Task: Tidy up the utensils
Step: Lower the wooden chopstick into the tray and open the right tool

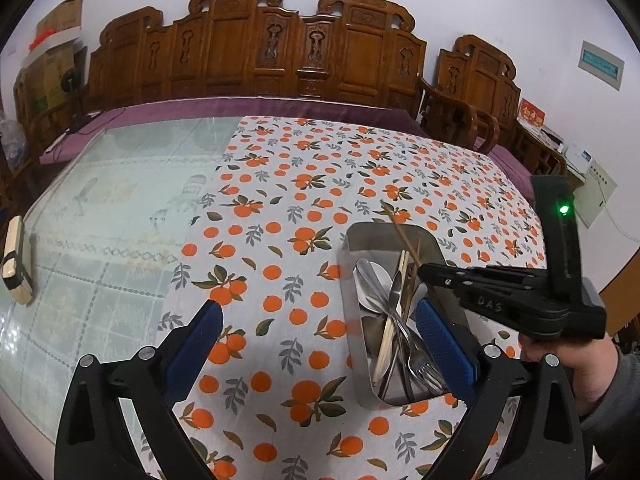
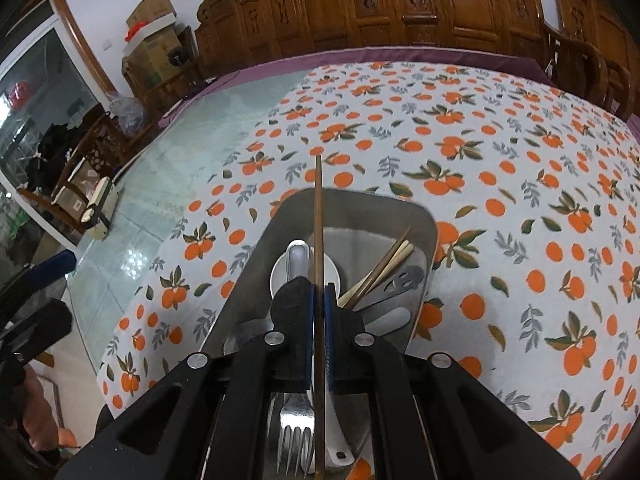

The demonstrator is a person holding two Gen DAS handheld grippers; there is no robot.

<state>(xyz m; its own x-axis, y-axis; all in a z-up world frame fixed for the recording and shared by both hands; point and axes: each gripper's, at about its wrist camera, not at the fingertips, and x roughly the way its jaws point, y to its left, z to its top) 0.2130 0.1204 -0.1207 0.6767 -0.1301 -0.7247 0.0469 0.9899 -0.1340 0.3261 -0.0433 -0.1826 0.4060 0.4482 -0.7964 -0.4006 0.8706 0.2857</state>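
Left gripper (image 1: 318,330): we see its 2 blue pads spread wide, nothing between them; it hangs over the orange-print cloth (image 1: 280,208), left of the tray.
Metal tray (image 1: 352,312): right of centre on the cloth; we count spoons, a fork (image 2: 295,436) and pale chopsticks (image 2: 380,270) inside.
Right gripper (image 2: 319,304): above the tray; we see its pads pinched tight on 1 dark brown chopstick (image 2: 318,216) pointing far.

We see a brushed, dull-sheen metal tray (image 2: 256,256) holding shiny steel forks (image 2: 296,436), pale and dark wooden chopsticks (image 2: 380,268) and a glossy white spoon (image 2: 334,440). The orange-print cloth (image 1: 288,200) looks matt; the bare counter (image 1: 120,184) beside it is glassy and reflective.
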